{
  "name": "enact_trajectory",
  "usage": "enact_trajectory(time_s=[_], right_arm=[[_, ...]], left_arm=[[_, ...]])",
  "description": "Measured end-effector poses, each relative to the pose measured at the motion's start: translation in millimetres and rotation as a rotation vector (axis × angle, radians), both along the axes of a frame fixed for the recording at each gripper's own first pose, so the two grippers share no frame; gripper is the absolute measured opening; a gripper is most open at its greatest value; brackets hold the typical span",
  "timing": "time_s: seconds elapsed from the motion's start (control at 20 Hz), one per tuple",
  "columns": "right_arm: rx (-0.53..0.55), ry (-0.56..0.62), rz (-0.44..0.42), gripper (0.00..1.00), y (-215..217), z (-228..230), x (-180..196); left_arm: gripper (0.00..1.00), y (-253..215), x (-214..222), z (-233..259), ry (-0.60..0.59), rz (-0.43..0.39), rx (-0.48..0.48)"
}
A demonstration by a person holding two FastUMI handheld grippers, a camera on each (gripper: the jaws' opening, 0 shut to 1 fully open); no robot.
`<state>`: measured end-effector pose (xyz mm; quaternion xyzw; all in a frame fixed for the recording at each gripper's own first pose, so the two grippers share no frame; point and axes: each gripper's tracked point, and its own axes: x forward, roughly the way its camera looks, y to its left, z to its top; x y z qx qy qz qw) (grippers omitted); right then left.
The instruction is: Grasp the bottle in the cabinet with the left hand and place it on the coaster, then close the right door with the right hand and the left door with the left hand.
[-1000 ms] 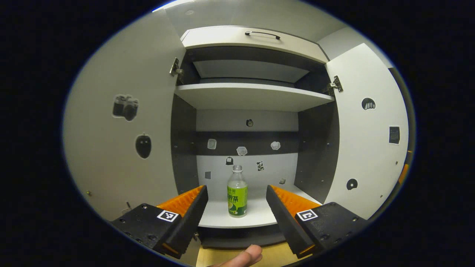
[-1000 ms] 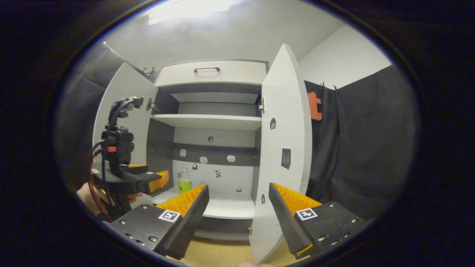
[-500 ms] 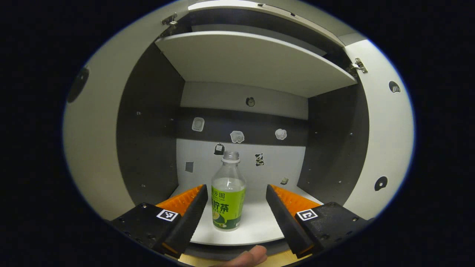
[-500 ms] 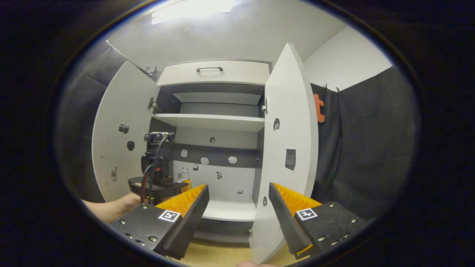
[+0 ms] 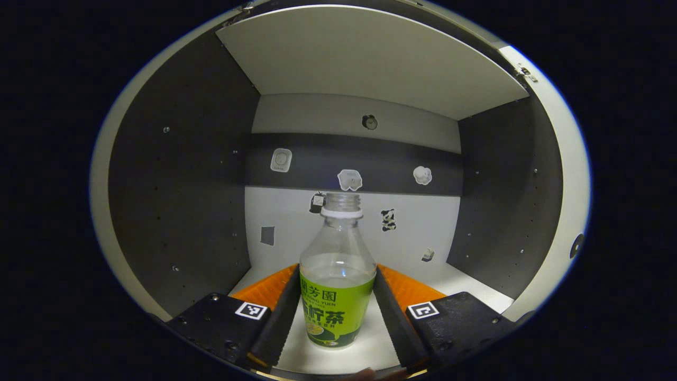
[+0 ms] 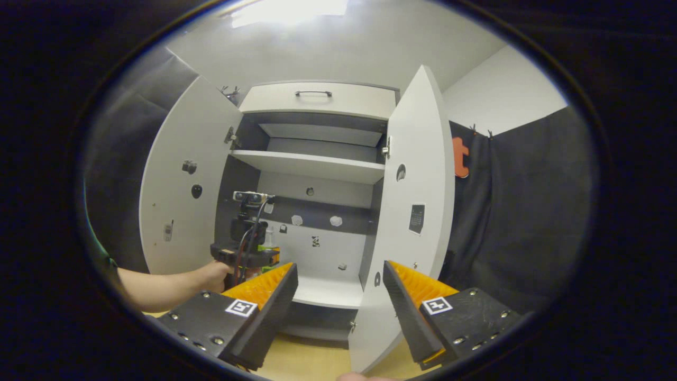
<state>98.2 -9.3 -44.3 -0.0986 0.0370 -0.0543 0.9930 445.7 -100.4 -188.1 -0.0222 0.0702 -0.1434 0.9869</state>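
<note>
Bottle [image 5: 337, 275] first: it stands upright on the cabinet's lower shelf [image 5: 370, 349], close to the front edge and a little left of the shelf's middle, and I have not lifted it yet. My left gripper [image 5: 337, 317] is inside the cabinet with one finger on each side of the green label; the fingers look right against the label, but I cannot tell whether they press on it or merely flank it.

From the right gripper view, going left to right: the left door [image 6: 182, 180] hangs wide open, my hand [image 6: 214, 275] holds the left gripper at the shelf, and the right door [image 6: 418, 211] stands open too, edge-on to me. My right gripper [image 6: 338, 296] waits outside the cabinet, fingers spread apart and holding nothing, with the right door's lower edge just ahead of it.

I judge the task to be at its very start. Left to do: grip the bottle, carry it out to the coaster, then swing the right door shut and the left door after it.
</note>
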Motion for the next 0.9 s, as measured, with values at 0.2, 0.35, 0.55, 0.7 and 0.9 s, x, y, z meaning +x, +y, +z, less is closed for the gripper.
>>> enact_trajectory(time_s=[0.2,0.35,0.55,0.7,0.9], right_arm=[[0.010,0.015,-0.003,0.98,-2,-1,-8],[0.009,0.001,0.002,0.98,-2,5,-20],[0.016,-0.014,0.021,0.98,1,12,-37],[0.032,-0.020,0.034,0.98,5,15,-52],[0.046,-0.024,0.051,0.98,7,14,-71]], left_arm=[[0.80,4,-18,9,0.005,-0.012,0.007],[0.80,11,-44,23,-0.003,-0.018,-0.015],[0.80,19,-88,40,-0.017,-0.029,-0.026],[0.80,30,-122,53,-0.035,-0.025,-0.030],[0.80,42,-165,65,-0.050,-0.020,-0.040]])
